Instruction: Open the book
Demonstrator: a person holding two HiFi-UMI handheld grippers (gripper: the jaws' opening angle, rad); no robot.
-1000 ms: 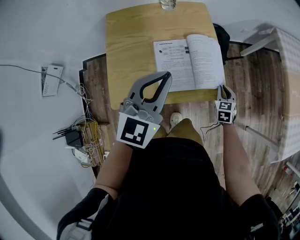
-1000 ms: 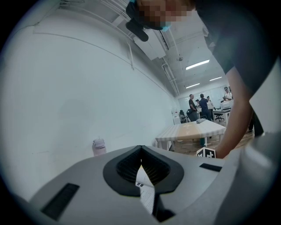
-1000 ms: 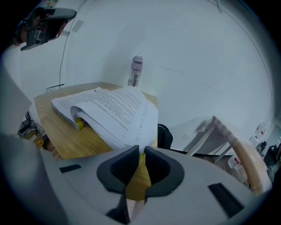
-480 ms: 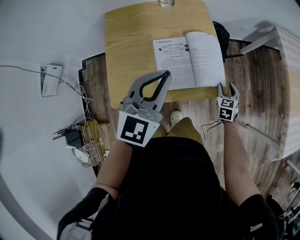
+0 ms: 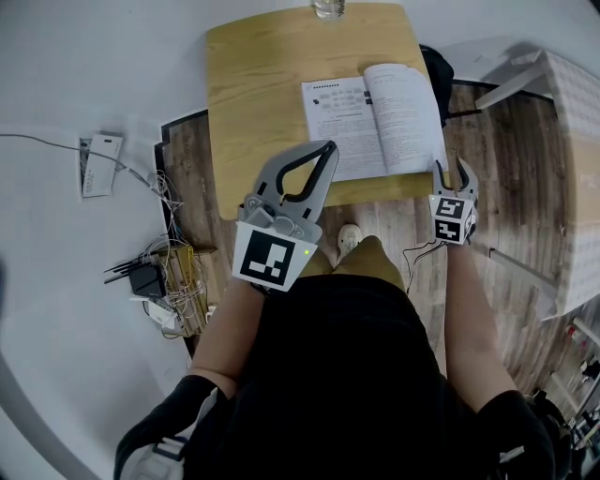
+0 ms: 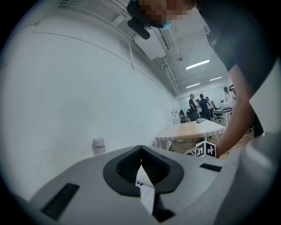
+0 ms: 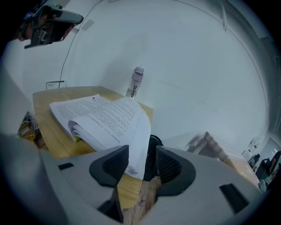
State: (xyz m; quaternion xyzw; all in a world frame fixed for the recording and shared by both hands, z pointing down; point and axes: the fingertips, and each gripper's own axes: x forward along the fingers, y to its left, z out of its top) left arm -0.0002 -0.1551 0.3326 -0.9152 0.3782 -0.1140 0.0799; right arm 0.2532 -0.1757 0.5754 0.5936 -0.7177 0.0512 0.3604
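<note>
The bottle [image 5: 329,7] at the worktop's [image 5: 253,94] far edge is cut off by the frame. The dark thing [image 5: 437,70] behind the book [image 5: 375,117] is mostly hidden, no idea what it is. The book lies open on the worktop's right half, spine running away from the person, right pages arched up. The left gripper [image 5: 327,148] hovers with jaws clenched on nothing. The right gripper [image 5: 452,171] sits at the book's near right corner. Its jaws have just been opening, and a page corner hangs loose in the gap. There's a cable tangle [image 5: 173,277] on the floor to the left.

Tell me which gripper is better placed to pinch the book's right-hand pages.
Right. The right gripper, jaws just opened, frames the book at its near right page corner without pinching; the left gripper is shut, nearer the left page.
</note>
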